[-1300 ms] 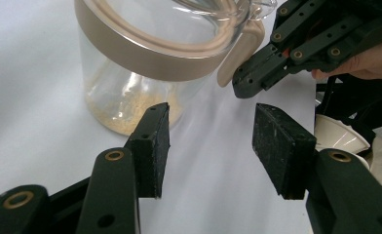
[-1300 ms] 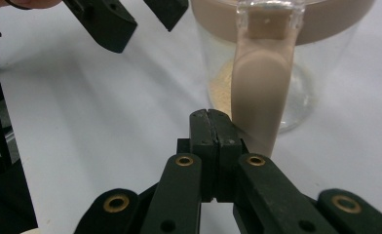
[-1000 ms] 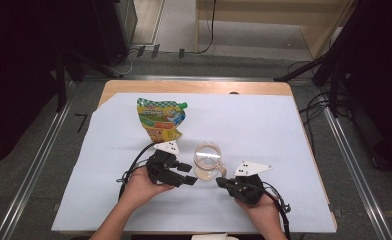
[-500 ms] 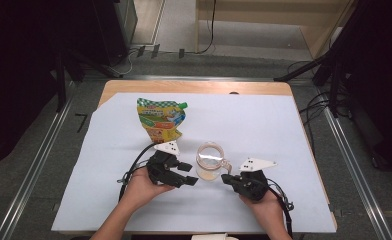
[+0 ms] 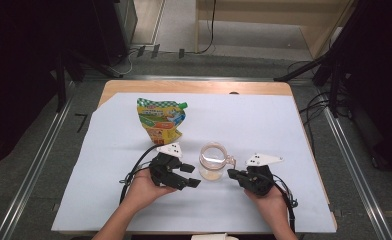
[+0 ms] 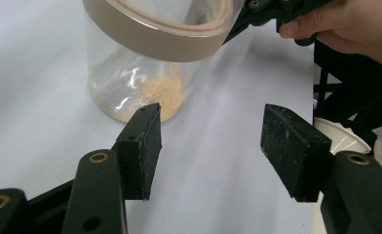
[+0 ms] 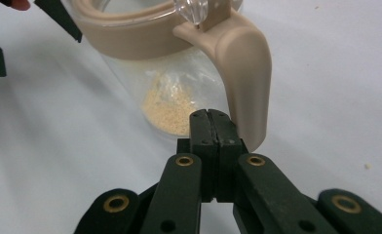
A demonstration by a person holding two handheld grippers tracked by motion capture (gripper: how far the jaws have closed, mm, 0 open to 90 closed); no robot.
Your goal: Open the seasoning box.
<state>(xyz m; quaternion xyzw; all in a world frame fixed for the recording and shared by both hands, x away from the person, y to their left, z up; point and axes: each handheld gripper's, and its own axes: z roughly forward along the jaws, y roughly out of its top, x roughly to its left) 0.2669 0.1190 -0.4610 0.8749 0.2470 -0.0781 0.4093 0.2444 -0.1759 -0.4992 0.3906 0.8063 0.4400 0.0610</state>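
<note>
Taking the clear jug (image 5: 213,161) near the front middle of the white sheet (image 5: 264,125) as the landmark, the sheet's left edge lies well to its left, with bare sheet in between. Behind and left of the jug, well apart from it, a yellow and green pouch (image 5: 161,120) lies flat. Just left of the jug, the left gripper (image 5: 193,176) is held with its jaws spread wide and nothing between them; in the left gripper view (image 6: 208,146) they gape at bare sheet beside the jug's base, close to it but not touching. The jug stands upright, with a tan rim, a tan handle (image 7: 245,73) and a little yellow powder (image 7: 172,112) at its bottom. Just right of the jug, the right gripper (image 5: 232,173) has its jaws pressed together and empty; in the right gripper view (image 7: 212,129) its tip sits at the foot of the handle. Right of that gripper, bare sheet runs to the right edge.
</note>
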